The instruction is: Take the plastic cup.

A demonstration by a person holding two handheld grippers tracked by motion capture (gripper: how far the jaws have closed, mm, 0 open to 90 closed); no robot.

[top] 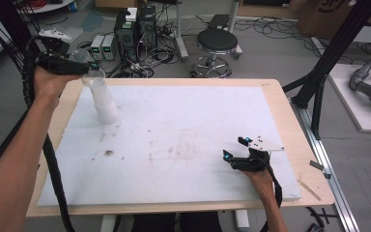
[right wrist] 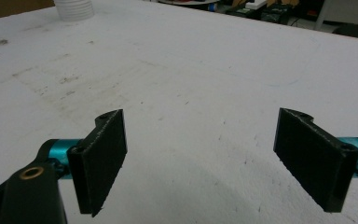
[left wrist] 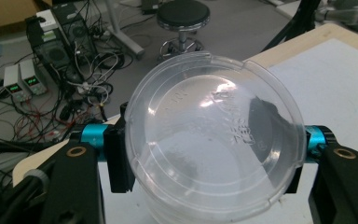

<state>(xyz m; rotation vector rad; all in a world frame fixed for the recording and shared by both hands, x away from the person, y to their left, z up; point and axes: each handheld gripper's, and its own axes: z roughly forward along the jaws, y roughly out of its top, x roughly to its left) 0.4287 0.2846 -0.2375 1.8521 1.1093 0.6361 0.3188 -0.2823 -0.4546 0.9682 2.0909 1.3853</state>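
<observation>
Left gripper (left wrist: 209, 154) pinches a clear round plastic cup (left wrist: 214, 140), lifted above what looks like the white stack of plastic cups (top: 104, 104). Right gripper (right wrist: 214, 161) rests on the white foam board (top: 183, 145), jaws spread wide with nothing between them.

A: Far-left of the table (top: 290, 125)?
B: Stack of cups (top: 104, 101), standing on the foam sheet (top: 183, 130) near its far-left corner. Left gripper (top: 89, 67) above the stack's top, a cup (left wrist: 214, 140) between its jaws.

A: Near-right?
B: Right gripper (top: 235, 147), low over the sheet near its near-right corner, well apart from the stack; nothing between its jaws.

A: What lies on what?
B: Sheet on the table; table edge bare to the right and at the far side.

A: Beyond the far edge?
B: Stool (top: 216, 43) on the floor, behind the table's middle. Computer towers (top: 135, 29) left of the stool.
</observation>
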